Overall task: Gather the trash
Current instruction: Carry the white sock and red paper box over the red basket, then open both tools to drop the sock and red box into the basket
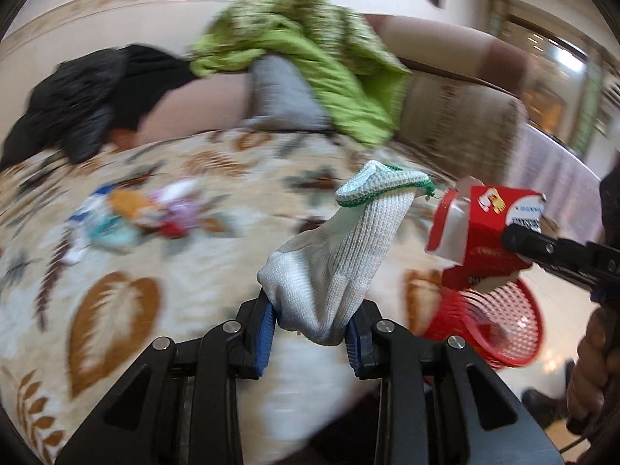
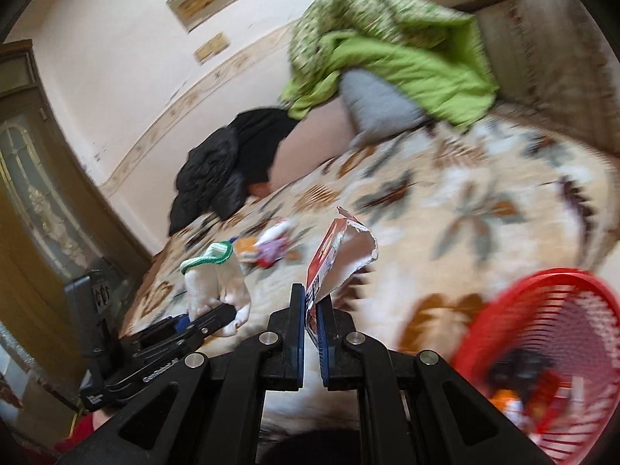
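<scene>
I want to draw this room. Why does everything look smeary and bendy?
Left wrist view: the leaf-print blanket and wrappers are motion-blurred, while the held white glove stays sharp. Right wrist view: the red basket smears; the fisheye lens curves the walls.

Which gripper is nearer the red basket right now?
Right. The right gripper, shut on the red carton, hangs just above the red basket; the left gripper, holding the white glove, is off to its side.
</scene>
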### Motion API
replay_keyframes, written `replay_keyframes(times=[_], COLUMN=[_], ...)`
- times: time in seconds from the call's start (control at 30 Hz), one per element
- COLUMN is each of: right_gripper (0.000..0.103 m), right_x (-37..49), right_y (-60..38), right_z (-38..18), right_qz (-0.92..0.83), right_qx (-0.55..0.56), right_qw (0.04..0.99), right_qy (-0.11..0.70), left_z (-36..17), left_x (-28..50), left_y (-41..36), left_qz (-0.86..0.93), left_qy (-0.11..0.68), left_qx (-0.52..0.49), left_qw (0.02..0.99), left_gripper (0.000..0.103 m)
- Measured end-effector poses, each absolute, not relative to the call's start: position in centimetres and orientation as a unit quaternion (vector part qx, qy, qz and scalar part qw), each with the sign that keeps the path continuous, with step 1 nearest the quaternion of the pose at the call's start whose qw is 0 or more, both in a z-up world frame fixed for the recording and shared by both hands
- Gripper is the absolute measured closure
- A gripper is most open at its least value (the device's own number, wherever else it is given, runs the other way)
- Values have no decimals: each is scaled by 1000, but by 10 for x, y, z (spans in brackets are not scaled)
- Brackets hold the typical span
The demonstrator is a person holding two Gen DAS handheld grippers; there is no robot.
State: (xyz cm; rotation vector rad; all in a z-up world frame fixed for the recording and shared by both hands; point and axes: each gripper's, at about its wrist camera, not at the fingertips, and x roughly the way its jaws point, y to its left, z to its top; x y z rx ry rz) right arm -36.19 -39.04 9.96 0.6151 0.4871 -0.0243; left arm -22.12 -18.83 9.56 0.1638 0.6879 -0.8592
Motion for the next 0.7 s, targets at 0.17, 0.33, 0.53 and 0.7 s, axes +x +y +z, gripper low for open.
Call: replay_keyframes(times=[0.17, 0.33, 0.53, 0.7], right_gripper=[97, 97, 97, 94], right_x=[-423, -461, -481, -477], right_y=[-437, -469, -494, -504], right_z=[100, 90, 67, 49], right_qz=[-87, -147, -173, -182], right_qx=[315, 323, 348, 363], right_qw=[916, 903, 886, 871], right_qy=[230, 241, 252, 276], left_z=[103, 98, 89, 81], left_x=[-260, -292, -313, -315], left_y=[-245, -303, -352, -375], left_qz=[-483, -537, -552, -547], left_qy=[339, 374, 392, 419], left_qx=[92, 105, 131, 131], left_qw=[802, 749, 724, 713], left_gripper=[73, 73, 73, 45])
